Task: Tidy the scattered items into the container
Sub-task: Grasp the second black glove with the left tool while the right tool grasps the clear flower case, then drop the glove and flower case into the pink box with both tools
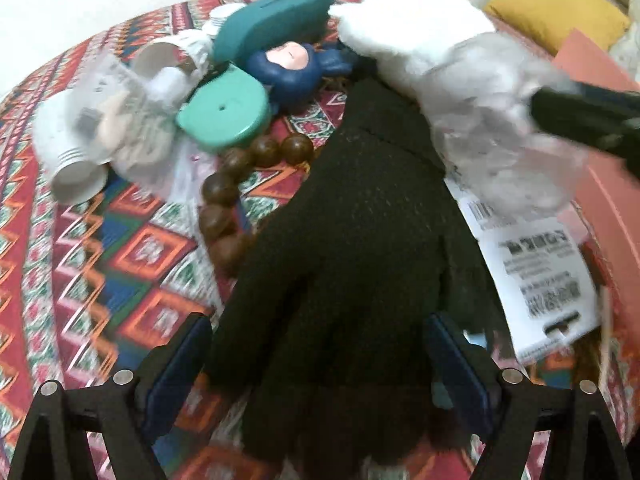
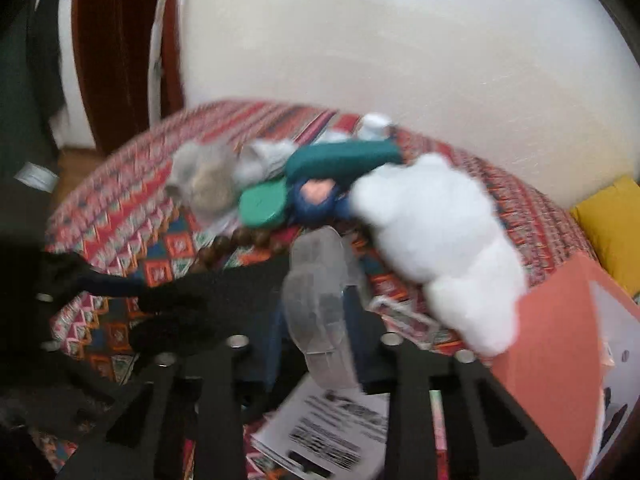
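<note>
A black knit glove (image 1: 352, 240) lies flat on the patterned tablecloth (image 1: 100, 240). My left gripper (image 1: 318, 320) is open and straddles the glove's finger end, one blue pad on each side. My right gripper (image 2: 316, 332) is shut on a crumpled clear plastic package (image 2: 320, 292); in the left wrist view that gripper (image 1: 560, 116) comes in from the right edge with the plastic package (image 1: 500, 140) at its tip. A salmon cardboard box (image 2: 560, 340) stands at the right. The image is blurred.
Behind the glove lie a white plush toy (image 1: 400, 28), a blue toy figure (image 1: 292, 72), a teal case (image 1: 272, 24), a green round lid (image 1: 224, 116), wooden beads (image 1: 224, 196), paper cups (image 1: 76, 172) and a printed white card (image 1: 536, 272). A yellow cushion (image 1: 560, 4) lies beyond the table.
</note>
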The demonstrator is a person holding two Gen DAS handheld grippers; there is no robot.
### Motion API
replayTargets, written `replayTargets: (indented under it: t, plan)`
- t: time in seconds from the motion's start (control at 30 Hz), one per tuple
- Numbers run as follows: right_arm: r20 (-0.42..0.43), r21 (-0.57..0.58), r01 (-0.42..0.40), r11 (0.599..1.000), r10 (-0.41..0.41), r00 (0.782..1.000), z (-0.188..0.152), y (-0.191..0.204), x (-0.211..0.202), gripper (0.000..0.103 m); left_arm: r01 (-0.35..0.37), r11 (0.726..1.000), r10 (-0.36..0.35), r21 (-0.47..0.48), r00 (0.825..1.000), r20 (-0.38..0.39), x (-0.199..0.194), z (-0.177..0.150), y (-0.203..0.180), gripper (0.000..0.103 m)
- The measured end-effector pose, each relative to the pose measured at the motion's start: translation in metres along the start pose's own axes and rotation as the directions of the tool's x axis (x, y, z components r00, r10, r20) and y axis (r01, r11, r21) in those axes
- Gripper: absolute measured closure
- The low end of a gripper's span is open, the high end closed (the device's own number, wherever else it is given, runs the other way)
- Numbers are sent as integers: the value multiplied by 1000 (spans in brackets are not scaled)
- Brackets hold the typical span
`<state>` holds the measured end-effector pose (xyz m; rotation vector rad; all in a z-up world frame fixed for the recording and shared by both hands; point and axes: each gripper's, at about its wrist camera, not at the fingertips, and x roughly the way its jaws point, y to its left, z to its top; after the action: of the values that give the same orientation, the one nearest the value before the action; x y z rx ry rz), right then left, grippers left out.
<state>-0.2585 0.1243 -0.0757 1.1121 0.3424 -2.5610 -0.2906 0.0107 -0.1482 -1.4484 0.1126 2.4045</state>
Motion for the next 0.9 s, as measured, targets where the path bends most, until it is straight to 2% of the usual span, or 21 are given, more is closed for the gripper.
replayTargets:
  t: [0.07, 0.1, 0.17, 0.23, 0.27, 0.3, 0.4, 0.5, 0.63, 0.77, 0.83, 0.9]
  plan:
    - [5, 62, -6, 998, 5, 1000, -1, -24, -7, 82, -25, 1000, 25, -4, 1000, -7, 15, 3, -1, 9]
    - [2, 83, -11, 996, 11, 1000, -3, -33, -8, 83, -34, 999, 34, -2, 999, 22, 16, 2, -2, 6]
    - [-9, 133, -33, 991, 34, 999, -4, -53, -4, 83, -51, 999, 51, 9, 997, 62, 19, 1, -6, 8]
    - [-8, 171, -62, 983, 64, 998, -5, -65, -4, 83, -36, 999, 33, 23, 996, 88, 16, -1, -12, 39]
    - [-8, 176, -68, 982, 70, 998, -4, -66, -5, 83, -5, 1000, 4, 5, 996, 95, 11, 0, -12, 69]
    - [-7, 172, -68, 983, 71, 997, -4, -64, -4, 83, 22, 999, -19, -30, 995, 96, 6, 1, -11, 85]
    - [-7, 157, -69, 985, 71, 997, -3, -59, -1, 83, 57, 994, -43, -96, 989, 141, -17, 2, -12, 87]
    - [9, 163, -82, 983, 82, 997, -3, -56, -7, 83, 134, 983, -105, -124, 971, 216, -54, 4, -11, 87]
    - [69, 181, -110, 977, 99, 993, -2, -55, -25, 83, 170, 977, -116, -128, 929, 351, -113, 2, -9, 87]
    - [168, 187, -157, 970, 126, 978, 2, -57, -62, 83, 200, 971, -123, -133, 890, 439, -149, 2, -11, 87]
    - [213, 183, -178, 967, 137, 967, 2, -57, -82, 83, 204, 973, -129, -108, 867, 482, -172, -2, -19, 88]
    - [270, 177, -181, 967, 129, 954, 2, -59, -110, 83, 221, 974, -166, -47, 841, 514, -195, -2, -38, 87]
